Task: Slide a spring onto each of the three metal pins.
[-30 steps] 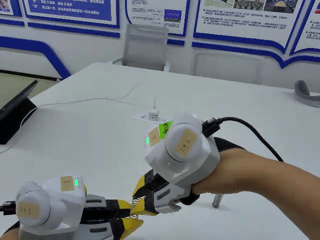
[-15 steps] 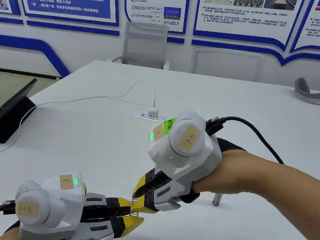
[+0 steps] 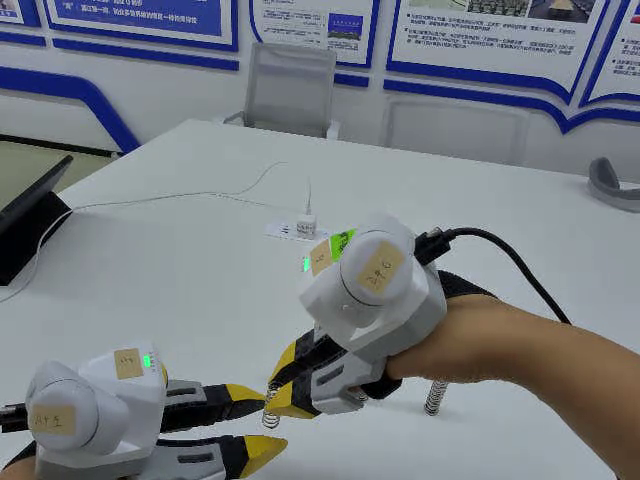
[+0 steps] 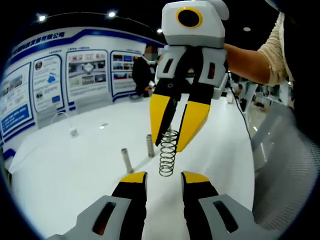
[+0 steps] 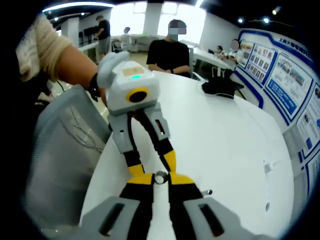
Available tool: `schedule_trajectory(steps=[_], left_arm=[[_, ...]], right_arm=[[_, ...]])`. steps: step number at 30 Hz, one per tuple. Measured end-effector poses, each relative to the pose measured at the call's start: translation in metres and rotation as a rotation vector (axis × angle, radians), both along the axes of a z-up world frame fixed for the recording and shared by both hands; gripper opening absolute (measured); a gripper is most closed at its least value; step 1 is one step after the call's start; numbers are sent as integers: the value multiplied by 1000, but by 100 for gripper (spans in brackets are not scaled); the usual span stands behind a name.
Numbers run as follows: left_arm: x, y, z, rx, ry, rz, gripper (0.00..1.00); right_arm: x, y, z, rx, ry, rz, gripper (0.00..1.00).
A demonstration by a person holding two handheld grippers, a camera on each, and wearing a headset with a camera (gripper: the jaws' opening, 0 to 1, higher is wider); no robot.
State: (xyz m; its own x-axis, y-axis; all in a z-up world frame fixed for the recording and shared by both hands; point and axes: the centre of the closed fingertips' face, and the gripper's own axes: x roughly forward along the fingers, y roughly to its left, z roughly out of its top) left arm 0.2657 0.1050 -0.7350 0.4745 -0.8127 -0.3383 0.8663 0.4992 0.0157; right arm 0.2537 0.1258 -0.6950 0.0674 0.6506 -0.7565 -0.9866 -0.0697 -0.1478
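Observation:
My right gripper is shut on a small metal spring that hangs below its yellow tips, just above the white table. In the left gripper view the spring dangles from the right gripper, and two bare metal pins stand to its left. My left gripper is open, its tips on either side of the spring's lower end without touching it. In the right gripper view the spring appears end-on between the tips of my right gripper. A further spring stands upright under the right wrist.
A white charger with a thin cable lies mid-table. A black tablet sits at the left edge, a grey curved object at the far right, and a grey chair behind the table. People sit at a table farther off.
My left gripper's jaws have spread apart from the spring. The right gripper keeps the spring and has risen slightly.

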Motion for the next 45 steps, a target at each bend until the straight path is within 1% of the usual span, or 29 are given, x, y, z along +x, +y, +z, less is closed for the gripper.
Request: schedule_trajectory(steps=[6,15,18,22,24,26,27,29,32,35,37,41,42,45], left_arm=[[3,4,-1,0,6,22,38],[6,8,-4,6,9,49,49],[6,8,-5,9,8,53,49],[7,9,-3,5,-18,56,49],[9,10,0,-2,-40,60,49],[8,9,1,-10,-39,56,47],[9,10,2,-10,-52,56,47],[9,8,3,-24,-47,55,47],[10,8,4,-31,-55,57,48],[10,7,5,-48,-46,57,50],[11,7,5,-49,-46,61,51],[11,6,2,-46,-38,62,57],[11,6,1,-39,-42,61,57],[12,7,-1,-36,-36,66,57]], right_arm=[[4,-2,4,-2,-7,-9,12],[15,-10,9,-2,-21,-38,12],[20,-12,12,0,-28,-49,12],[27,-15,17,7,-36,-65,12],[32,-17,20,10,-42,-74,12],[35,-18,22,12,-47,-81,12],[38,-19,24,14,-50,-85,12],[43,-21,26,15,-58,-95,12],[50,-22,29,19,-64,-105,12],[55,-24,30,17,-70,-114,12],[59,-24,30,13,-76,-118,12],[68,-25,30,14,-79,-132,12],[70,-25,29,10,-83,-136,12],[75,-25,27,6,-86,-142,12]])
